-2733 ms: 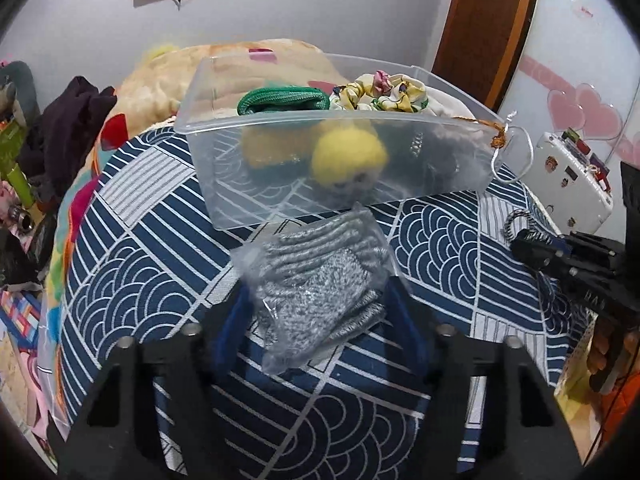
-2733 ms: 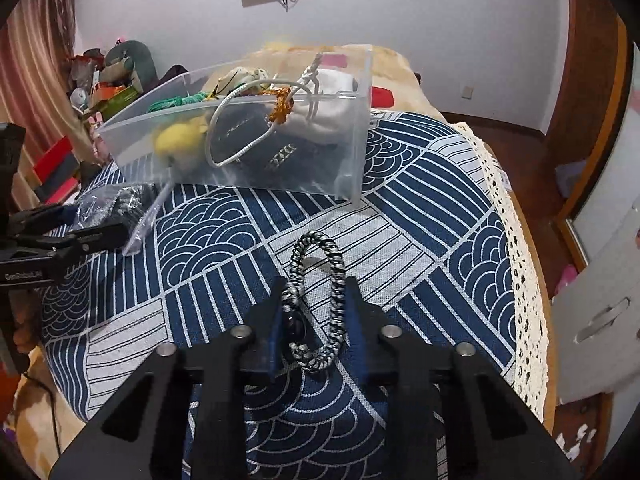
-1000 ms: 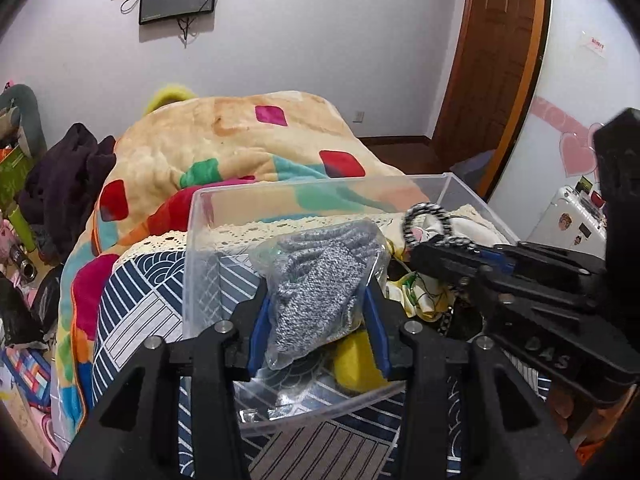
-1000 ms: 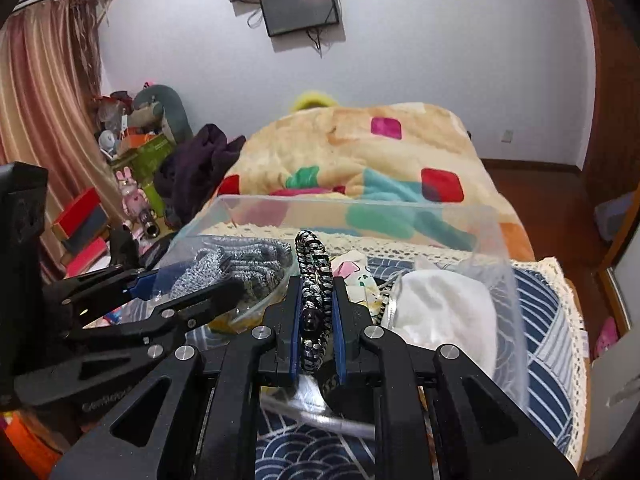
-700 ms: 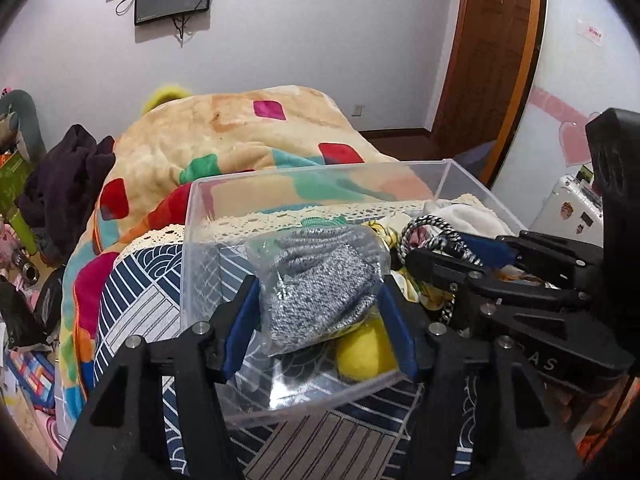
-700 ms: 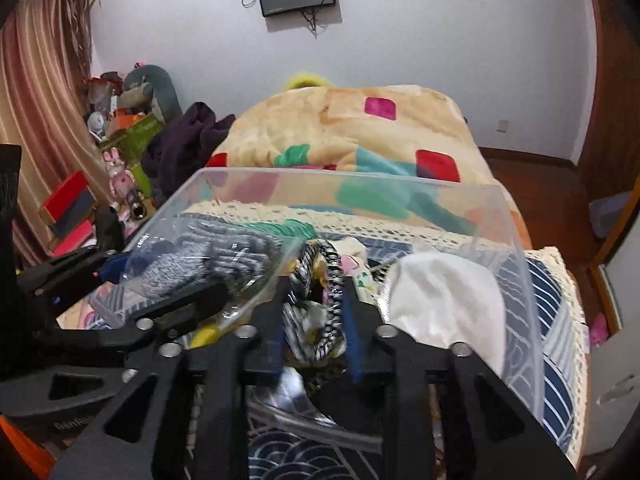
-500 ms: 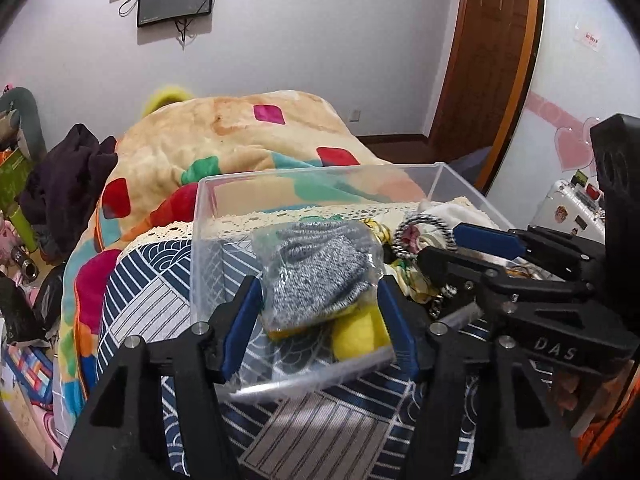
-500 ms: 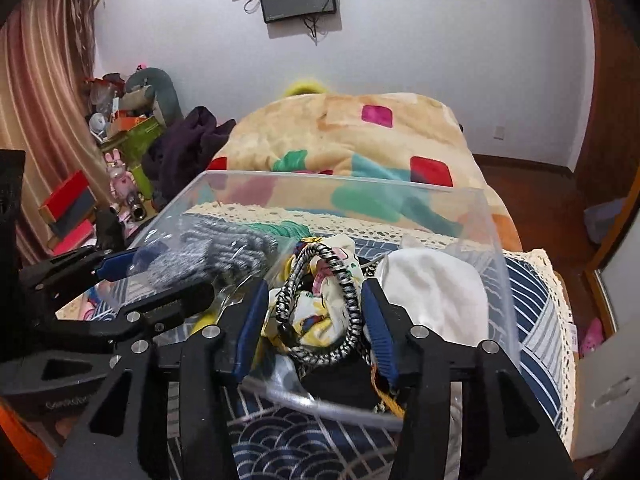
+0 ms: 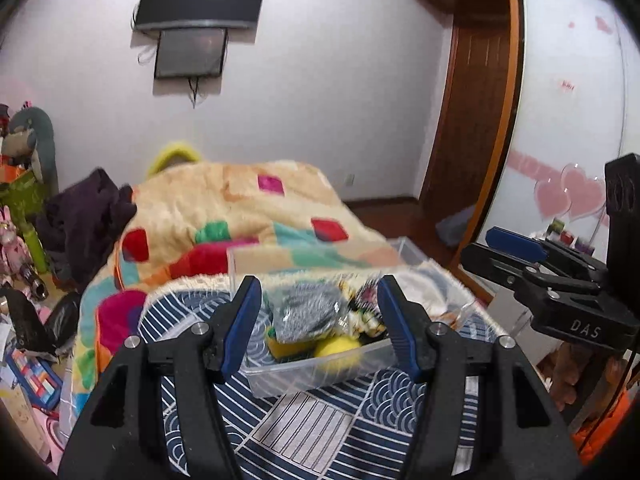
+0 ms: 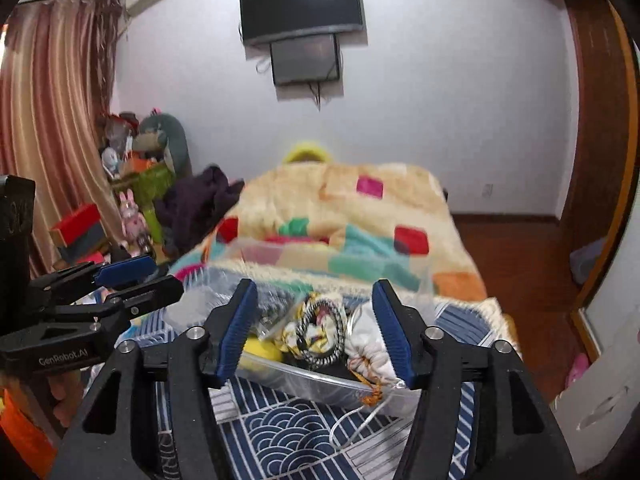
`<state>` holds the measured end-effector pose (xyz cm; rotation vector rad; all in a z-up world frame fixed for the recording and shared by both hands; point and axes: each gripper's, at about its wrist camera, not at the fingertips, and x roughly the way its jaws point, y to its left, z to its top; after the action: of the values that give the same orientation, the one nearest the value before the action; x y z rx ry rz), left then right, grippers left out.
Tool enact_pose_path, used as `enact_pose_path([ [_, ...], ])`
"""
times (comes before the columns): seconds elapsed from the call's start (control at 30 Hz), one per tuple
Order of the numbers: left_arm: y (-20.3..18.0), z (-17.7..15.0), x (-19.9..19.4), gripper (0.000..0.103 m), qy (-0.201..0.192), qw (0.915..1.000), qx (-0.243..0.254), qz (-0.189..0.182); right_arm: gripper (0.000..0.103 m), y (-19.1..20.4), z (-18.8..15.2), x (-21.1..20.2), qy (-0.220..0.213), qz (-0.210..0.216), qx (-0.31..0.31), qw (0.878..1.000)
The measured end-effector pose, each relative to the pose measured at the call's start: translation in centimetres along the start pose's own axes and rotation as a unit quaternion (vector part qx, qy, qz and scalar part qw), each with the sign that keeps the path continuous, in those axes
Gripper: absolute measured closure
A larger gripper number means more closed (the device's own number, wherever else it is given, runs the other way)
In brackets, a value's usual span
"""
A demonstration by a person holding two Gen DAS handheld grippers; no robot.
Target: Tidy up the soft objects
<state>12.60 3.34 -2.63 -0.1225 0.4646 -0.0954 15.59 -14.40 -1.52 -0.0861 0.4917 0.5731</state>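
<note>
Above the bin [image 9: 320,372], both claws now wide open, empty, bracelet [image 10: 324,332] released inside.

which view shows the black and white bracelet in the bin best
The right wrist view. The bracelet lies in plain sight between the open right gripper, on top of the bin's contents. In the left wrist view that spot is blurred; the bracelet can't be made out.

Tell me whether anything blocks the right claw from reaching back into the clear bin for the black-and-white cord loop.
Nothing visible does. The right claw is open above the bin, whose top is open, and the cord loop lies on top of the other items. The left claw sits off to the side, outside that path.
</note>
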Motion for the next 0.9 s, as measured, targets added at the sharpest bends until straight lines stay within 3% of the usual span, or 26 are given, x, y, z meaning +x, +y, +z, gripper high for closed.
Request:
enact_pose_path([
  [0.2,-1.1,1.0,-4.2,0.028,-0.056,0.9983,0.013,0.004,0.025,1.0,1.1,-3.9,-0.060,0.000,-0.009,0.998],
  [0.27,-1.6,1.1,-5.4,0.015,-0.073,0.9971,0.019,0.010,0.020,1.1,1.3,-4.9,-0.075,0.001,-0.006,0.997],
  [0.47,-2.3,1.0,-7.8,0.003,-0.097,0.9949,0.025,0.011,0.011,1.4,1.4,-6.6,-0.101,-0.003,-0.002,0.995],
  [0.67,-2.9,0.9,-9.2,0.000,-0.107,0.9938,0.026,0.011,0.000,2.1,0.9,-8.1,-0.126,-0.011,-0.009,0.992],
  [0.9,-3.5,0.6,-10.2,0.000,-0.120,0.9921,0.035,0.015,0.000,2.5,0.5,-9.4,-0.149,-0.020,-0.016,0.988],
])
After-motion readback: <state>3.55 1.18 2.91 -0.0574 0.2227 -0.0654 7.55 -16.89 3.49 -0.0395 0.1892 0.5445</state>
